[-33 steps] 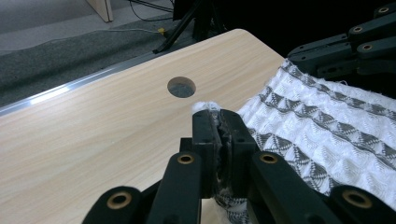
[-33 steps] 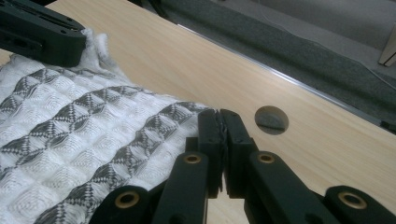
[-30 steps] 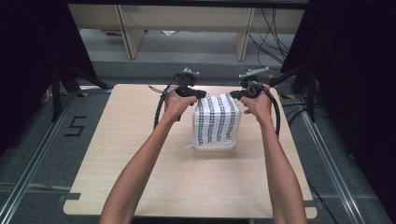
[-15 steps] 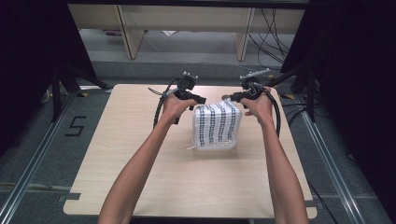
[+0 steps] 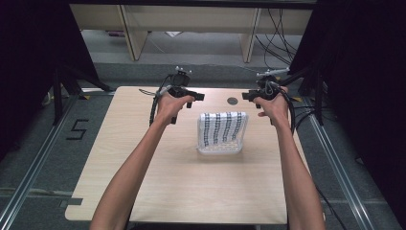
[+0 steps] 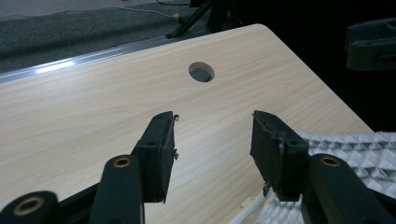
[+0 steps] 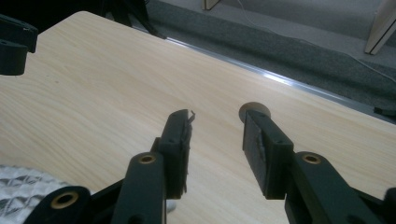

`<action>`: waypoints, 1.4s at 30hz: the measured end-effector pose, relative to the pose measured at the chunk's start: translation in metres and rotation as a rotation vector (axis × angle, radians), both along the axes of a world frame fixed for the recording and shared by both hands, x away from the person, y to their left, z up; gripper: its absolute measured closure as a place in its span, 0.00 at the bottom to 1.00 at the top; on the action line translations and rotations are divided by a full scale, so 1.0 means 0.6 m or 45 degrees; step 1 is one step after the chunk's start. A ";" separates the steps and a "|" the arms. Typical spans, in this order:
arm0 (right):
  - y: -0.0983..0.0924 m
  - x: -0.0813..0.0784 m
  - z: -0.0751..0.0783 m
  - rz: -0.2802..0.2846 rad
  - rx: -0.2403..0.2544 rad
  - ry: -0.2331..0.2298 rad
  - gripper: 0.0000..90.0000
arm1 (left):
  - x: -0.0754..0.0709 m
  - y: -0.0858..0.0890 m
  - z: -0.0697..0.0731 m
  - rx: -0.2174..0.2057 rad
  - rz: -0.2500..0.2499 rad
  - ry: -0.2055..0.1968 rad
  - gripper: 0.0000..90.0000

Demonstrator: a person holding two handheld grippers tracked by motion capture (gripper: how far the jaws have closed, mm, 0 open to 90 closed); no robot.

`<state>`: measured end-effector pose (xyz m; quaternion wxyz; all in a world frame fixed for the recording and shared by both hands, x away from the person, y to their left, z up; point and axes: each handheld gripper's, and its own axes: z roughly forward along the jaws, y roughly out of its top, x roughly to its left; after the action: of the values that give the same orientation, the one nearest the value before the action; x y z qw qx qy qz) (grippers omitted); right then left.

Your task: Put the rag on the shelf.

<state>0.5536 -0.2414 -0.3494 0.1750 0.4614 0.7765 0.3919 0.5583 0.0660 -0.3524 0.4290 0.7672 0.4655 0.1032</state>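
A folded white cloth with dark checked stripes lies flat in the middle of the wooden table. My left gripper hovers just beyond its far left corner, and my right gripper beyond its far right corner. Both are open, their jaws have just been opening, and nothing is between them. In the left gripper view, my left gripper frames bare wood, with the cloth at the lower right. In the right gripper view, my right gripper stands over bare table, with the cloth at the lower left.
A round cable hole sits in the table between the two grippers, beyond the cloth. Metal floor rails run along both sides of the table. Desk legs and cables stand behind the far edge.
Both grippers have opened, let go of the cloth's far corners and moved apart. The cloth now lies flat on the table.
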 end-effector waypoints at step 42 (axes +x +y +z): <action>-0.003 -0.133 0.044 0.111 0.061 -0.191 0.45 | -0.138 0.096 0.023 -0.003 -0.038 -0.130 0.37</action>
<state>0.4736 -0.2434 -0.3231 0.2044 0.4004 0.7709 0.4511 0.4755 0.1235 -0.3384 0.4546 0.7674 0.4315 0.1353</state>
